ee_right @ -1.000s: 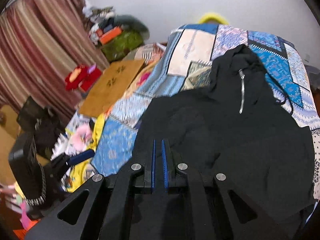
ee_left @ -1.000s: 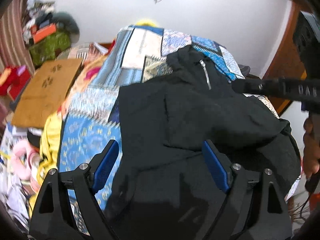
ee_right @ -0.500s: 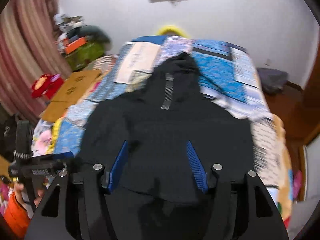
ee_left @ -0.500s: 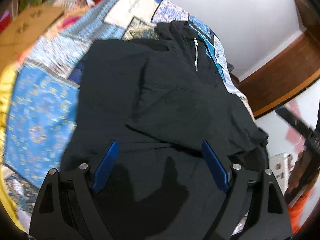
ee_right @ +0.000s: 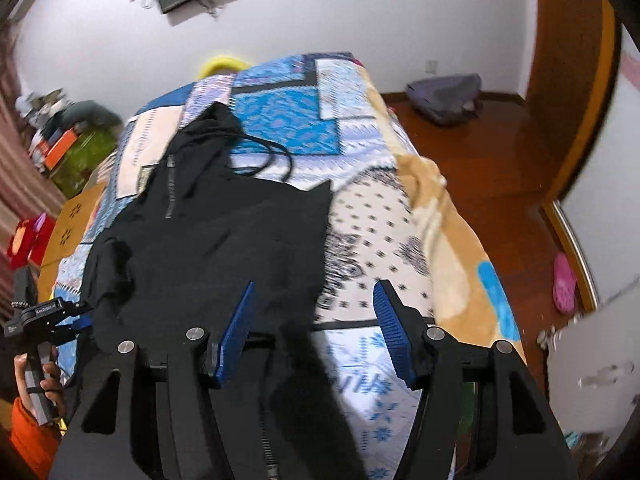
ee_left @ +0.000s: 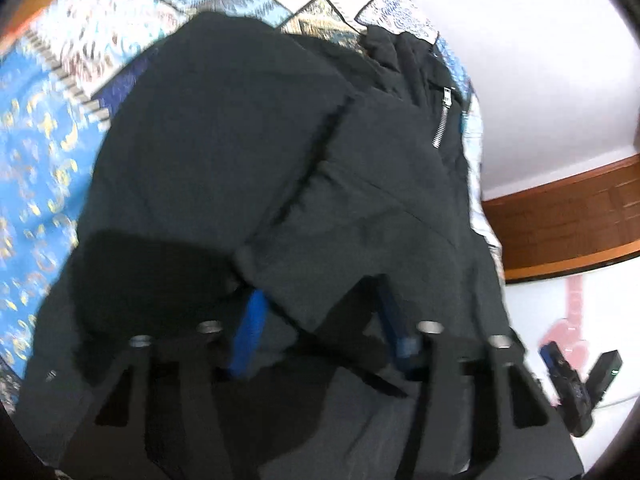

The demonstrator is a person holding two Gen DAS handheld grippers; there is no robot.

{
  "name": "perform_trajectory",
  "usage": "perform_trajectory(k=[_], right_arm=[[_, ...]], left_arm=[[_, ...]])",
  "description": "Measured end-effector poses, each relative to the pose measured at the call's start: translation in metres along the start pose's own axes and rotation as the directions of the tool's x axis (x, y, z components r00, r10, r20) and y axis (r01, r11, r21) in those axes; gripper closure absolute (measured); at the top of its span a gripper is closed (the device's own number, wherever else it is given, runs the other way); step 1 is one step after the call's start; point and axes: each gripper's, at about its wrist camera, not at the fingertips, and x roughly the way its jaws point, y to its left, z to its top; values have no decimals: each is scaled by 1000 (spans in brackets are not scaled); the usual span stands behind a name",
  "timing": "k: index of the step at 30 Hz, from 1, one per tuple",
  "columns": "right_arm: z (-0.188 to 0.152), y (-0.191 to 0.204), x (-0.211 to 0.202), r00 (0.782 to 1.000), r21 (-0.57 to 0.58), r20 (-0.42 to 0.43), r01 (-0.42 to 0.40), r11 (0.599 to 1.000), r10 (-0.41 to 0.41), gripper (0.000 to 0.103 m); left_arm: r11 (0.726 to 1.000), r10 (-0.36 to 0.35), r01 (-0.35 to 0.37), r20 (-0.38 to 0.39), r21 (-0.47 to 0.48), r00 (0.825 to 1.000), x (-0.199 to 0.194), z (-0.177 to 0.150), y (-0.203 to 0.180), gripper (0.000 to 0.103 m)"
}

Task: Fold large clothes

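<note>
- Folding the hoodie [ee_right: 208, 240] is only partly done: it lies flat on the bed [ee_right: 380, 240], and one side is already turned over its middle.
- My left gripper [ee_left: 320, 316] is closing, with the edge of that folded layer between its jaws; I cannot tell if the pads press it yet.
- My right gripper [ee_right: 312, 312] stands apart and holds nothing, over the hoodie's right edge.
- I judge that side, the hood [ee_right: 212, 128] and the final fold are left.

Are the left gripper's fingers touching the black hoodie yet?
Touching. In the left wrist view a folded edge of the black hoodie lies between the closing fingers of the left gripper, covering their tips.
</note>
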Motion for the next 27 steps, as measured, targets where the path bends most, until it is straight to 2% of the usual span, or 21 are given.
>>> perform_trajectory(k=[2,5,7,9,11,13,14,15,18,19,21,23,25,27], right_arm=[[1,-8,5,1000,18,-12,-6,1000,6,46],[4,-9,9,1000,14,-16,-4,1000,5,46],[6,-7,10,1000,4,-17,-2,1000,2,46],[8,-4,12,1000,-4,-20,-8,1000,8,46],[10,0,15,1000,-18,-24,-10,1000,10,46],[10,8,19,999,-41,-31,-11,999,9,46],[9,11,21,999,-50,-36,-13,999,11,46],[7,15,24,999,-62,-47,-16,998,13,46],[-3,28,38,996,-103,-94,-20,994,10,46],[-7,32,42,994,-120,-107,-15,993,2,46],[-14,38,48,992,-148,-124,-4,989,-14,46],[-21,42,53,990,-163,-138,2,987,-25,46],[-26,41,55,988,-155,-151,-5,988,-18,46],[-29,41,56,987,-140,-162,-17,990,-6,46]], left_arm=[[998,46,-47,18,41,999,1,5,-10,82],[990,75,-81,60,112,995,-6,14,-29,93],[978,89,-110,125,179,988,-23,20,-45,95],[954,85,-141,211,266,974,-48,26,-69,96],[922,83,-188,301,338,950,-73,26,-89,97],[870,83,-266,409,414,909,-100,22,-109,97],[852,83,-292,438,434,895,-108,20,-113,97],[822,88,-336,480,459,873,-118,16,-118,97],[742,119,-448,560,499,820,-124,4,-122,97],[717,138,-481,573,505,808,-122,-1,-117,97],[694,173,-508,566,511,806,-114,-8,-104,97],[695,213,-512,536,505,817,-102,-11,-88,96],[719,245,-495,489,488,837,-92,-14,-65,96],[751,269,-463,423,471,865,-81,-19,-41,96]])
